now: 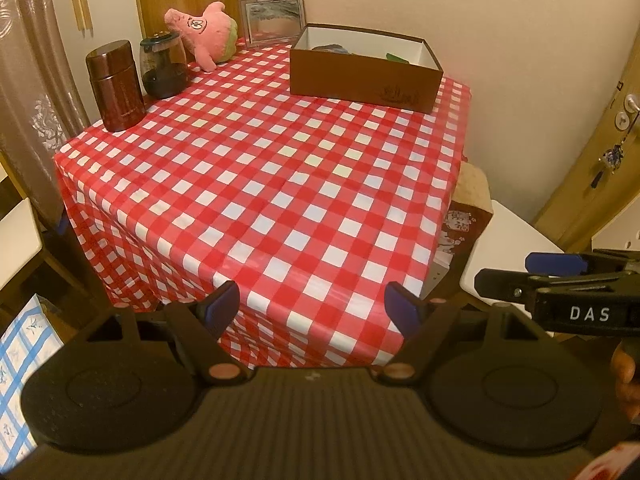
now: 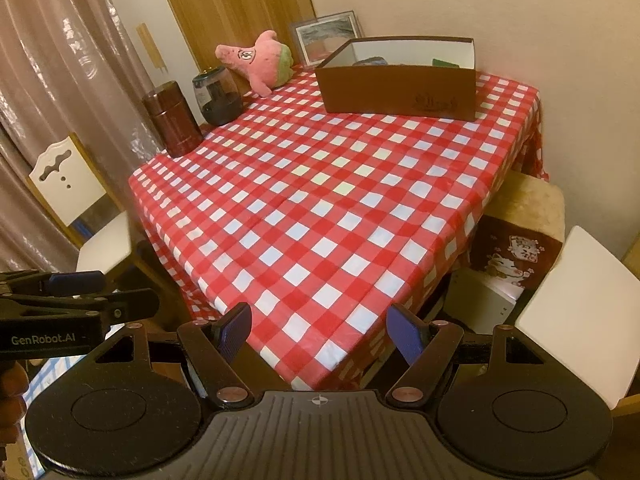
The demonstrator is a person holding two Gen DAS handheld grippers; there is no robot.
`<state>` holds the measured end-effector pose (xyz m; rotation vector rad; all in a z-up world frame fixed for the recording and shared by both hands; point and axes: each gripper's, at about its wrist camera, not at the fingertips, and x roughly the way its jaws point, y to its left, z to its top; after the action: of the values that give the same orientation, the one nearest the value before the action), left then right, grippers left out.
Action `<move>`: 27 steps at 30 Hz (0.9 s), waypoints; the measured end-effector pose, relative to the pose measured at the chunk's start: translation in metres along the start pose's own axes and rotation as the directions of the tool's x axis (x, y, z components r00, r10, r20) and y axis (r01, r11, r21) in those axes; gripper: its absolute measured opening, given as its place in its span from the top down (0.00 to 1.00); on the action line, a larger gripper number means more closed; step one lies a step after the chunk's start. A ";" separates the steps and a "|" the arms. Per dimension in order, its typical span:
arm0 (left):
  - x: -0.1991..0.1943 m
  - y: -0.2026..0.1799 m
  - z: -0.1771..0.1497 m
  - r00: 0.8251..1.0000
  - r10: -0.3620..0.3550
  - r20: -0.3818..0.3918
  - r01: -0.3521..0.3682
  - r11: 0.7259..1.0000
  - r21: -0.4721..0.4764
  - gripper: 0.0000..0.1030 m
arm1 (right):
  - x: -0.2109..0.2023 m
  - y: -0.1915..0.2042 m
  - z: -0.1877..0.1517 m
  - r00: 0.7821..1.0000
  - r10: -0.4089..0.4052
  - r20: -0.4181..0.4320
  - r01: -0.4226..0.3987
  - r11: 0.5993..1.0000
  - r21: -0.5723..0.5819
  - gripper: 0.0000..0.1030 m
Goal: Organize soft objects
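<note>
The brown box [image 1: 365,80] at about one o'clock on the bench [image 1: 280,184] hides most of what it holds: over its rim only a dark bluish shape and a scrap of green show against the white lining, and I cannot tell what either is. A stamped emblem marks the near wall of the box, too faint to read. The pink plush toy [image 1: 204,34], star-shaped with a cartoon face and a green patch at its base, leans at eleven o'clock in the far corner, just beside a glass jar [image 1: 163,66] with dark contents. At ten o'clock stands a glossy brown cylindrical canister [image 1: 115,85]; small print low on its side is unreadable. A framed picture [image 1: 274,20] is propped against the wall at twelve, its lower edge cut off by the box and the toy.

The bench wears a shiny red-and-white checked cloth that drapes over the near edge.

The left claw [image 1: 316,306] gapes wide with nothing between its blue-padded fingers [image 1: 222,304], held off the near edge at six o'clock. The right claw [image 2: 318,330] is likewise spread wide and empty, its ribbed blue pads [image 2: 236,330] apart. Each shows up side-on in the other's view: "DAS" reads on the right one's body, cut off by the frame, and "GenRobot.AI" on the left one's.
</note>
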<state>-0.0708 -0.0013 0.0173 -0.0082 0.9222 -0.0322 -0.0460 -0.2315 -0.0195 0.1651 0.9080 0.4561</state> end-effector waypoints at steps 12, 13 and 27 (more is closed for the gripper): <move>-0.004 0.007 0.003 1.000 -0.002 0.007 0.002 1.000 -0.010 0.24 | 0.000 0.008 0.001 1.000 -0.001 0.002 0.001 1.000 -0.002 0.28; -0.004 0.007 0.002 1.000 -0.002 0.008 0.002 1.000 -0.009 0.24 | 0.000 0.007 0.001 1.000 0.000 0.001 0.000 1.000 -0.003 0.28; -0.005 0.008 0.002 1.000 -0.002 0.013 0.002 1.000 -0.011 0.24 | -0.001 0.009 0.002 1.000 -0.002 0.003 0.002 1.000 -0.003 0.28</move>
<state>-0.0718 0.0070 0.0221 -0.0196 0.9093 -0.0289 -0.0482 -0.2240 -0.0146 0.1626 0.9041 0.4553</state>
